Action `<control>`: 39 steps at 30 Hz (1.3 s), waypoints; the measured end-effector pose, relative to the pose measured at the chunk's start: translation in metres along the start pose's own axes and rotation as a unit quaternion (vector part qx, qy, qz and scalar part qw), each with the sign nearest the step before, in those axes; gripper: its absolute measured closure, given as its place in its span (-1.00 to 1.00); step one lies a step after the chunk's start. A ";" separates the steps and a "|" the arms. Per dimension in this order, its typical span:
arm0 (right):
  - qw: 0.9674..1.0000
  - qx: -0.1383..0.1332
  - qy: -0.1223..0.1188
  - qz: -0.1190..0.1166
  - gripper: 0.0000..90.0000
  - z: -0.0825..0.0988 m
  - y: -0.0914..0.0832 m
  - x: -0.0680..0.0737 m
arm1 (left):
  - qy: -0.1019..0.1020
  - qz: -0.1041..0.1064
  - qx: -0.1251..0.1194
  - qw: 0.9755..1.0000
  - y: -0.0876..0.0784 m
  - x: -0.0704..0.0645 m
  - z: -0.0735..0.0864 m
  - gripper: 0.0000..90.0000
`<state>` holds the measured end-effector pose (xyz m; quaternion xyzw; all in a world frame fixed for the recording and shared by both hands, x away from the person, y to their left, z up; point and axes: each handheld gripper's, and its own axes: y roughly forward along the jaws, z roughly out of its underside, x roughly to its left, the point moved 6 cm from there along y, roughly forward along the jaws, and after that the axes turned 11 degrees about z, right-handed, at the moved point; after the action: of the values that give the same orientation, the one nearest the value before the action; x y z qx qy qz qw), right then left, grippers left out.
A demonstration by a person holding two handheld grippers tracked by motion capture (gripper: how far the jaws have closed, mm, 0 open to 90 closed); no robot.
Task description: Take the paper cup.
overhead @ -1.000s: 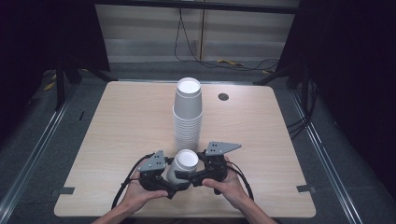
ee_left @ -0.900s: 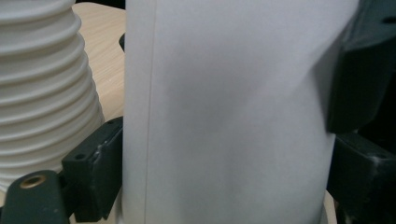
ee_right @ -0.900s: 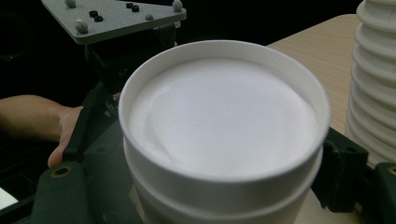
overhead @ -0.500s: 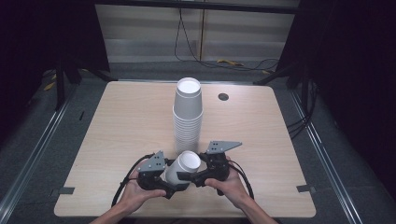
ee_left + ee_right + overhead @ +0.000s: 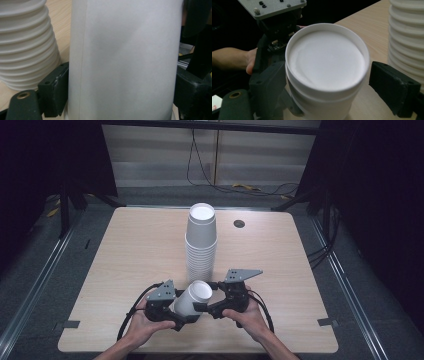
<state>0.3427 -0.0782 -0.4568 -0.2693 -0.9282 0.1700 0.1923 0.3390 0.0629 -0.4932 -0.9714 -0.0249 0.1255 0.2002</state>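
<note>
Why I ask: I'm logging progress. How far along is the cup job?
Done: a tall stack of upturned cups stands mid-table. In hand: one cup is held tilted near the front edge, clamped in the left gripper, while the right gripper brackets its closed end with one jaw clearly apart. Left: the cup isn't on the stack; whether it goes there can't be told.

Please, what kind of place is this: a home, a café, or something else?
Most likely a lab or recording studio, not a home. A bare wooden table stands among dark curtains, cables run along the floor, and a person's hands work two grippers on a paper cup beside a tall stack of cups.
</note>
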 end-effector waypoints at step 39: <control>0.995 0.081 -0.059 0.030 -0.65 -0.001 -0.020 -0.011 | 0.003 -0.028 0.127 0.991 -0.020 0.011 -0.012 -0.66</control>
<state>0.3432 -0.1006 -0.4503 -0.2698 -0.9127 0.2660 0.1533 0.3524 0.0777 -0.4771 -0.9373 -0.0352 0.1190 0.3256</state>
